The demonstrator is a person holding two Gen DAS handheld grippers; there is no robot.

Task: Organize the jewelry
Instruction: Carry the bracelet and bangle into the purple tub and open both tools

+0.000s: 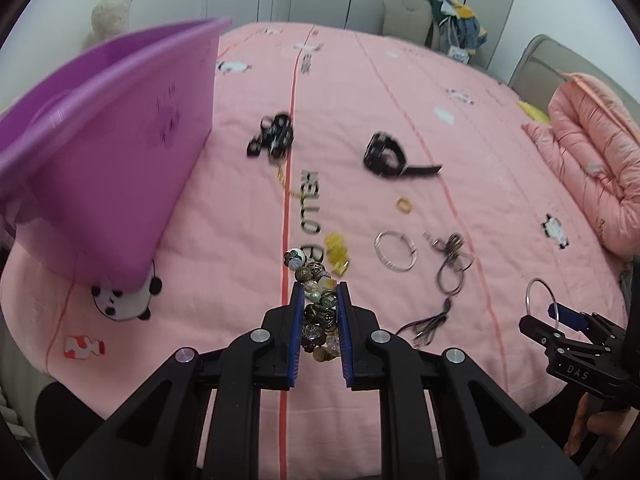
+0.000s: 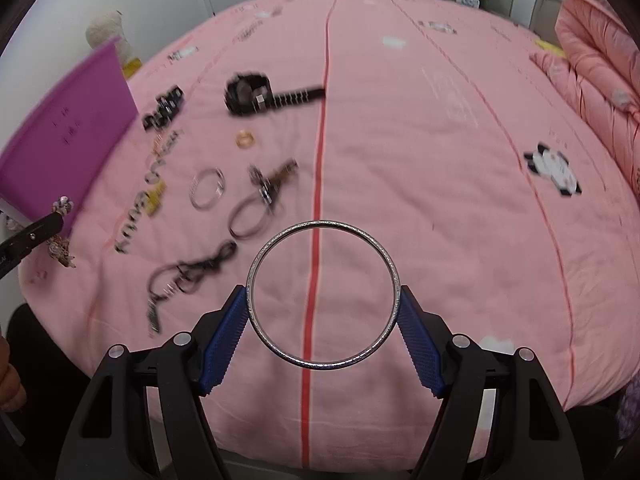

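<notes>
A purple storage box [image 1: 104,152] is sitting at the far left on the pink bedspread [image 1: 400,100]; the left gripper [image 1: 319,296] is pinching a chunky beaded bracelet [image 1: 316,300] between its blue pads; beyond it a black watch [image 1: 386,154], a small gold ring [image 1: 404,205] and what is probably a rhinestone bangle [image 1: 395,250], blurred here, are lying well apart; the right gripper [image 2: 323,295] is clamping a thin silver bangle [image 2: 323,295] across its width, above the bedspread.
</notes>
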